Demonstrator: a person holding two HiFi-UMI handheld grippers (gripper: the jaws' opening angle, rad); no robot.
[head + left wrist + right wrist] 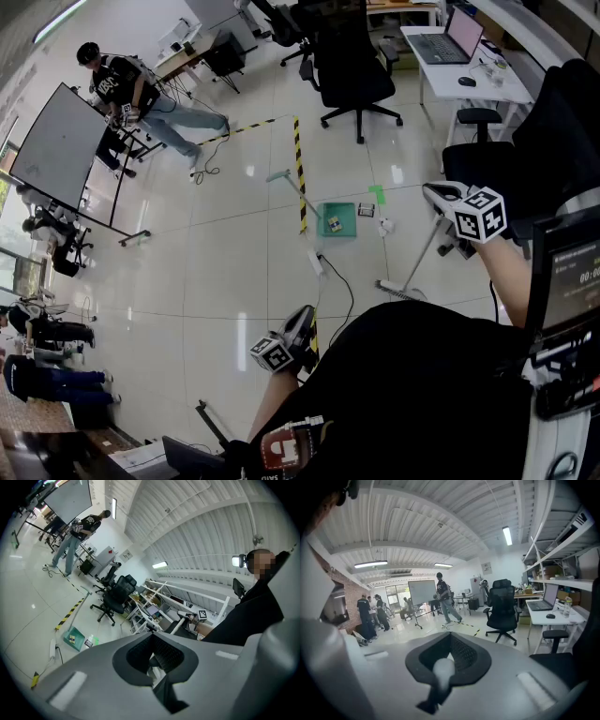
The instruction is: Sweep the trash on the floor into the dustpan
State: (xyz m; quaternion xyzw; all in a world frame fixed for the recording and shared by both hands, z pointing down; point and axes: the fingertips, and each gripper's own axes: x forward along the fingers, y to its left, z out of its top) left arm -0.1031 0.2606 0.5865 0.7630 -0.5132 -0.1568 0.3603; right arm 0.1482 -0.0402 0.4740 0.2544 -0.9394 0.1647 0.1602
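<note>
Green dustpan (341, 208) holds one scrap (333, 224); two scraps (366, 210) just right. Open floor (234, 253) around. Right gripper (434, 192) clamps broom (422, 253); left gripper (305, 318) closed, empty.

Dustpan (339, 232), trash (366, 210) and broom (401, 290).
Green dustpan lay flat, one scrap (333, 224) inside; trash lay just right of it; broom head rested nearer, apart.
</note>
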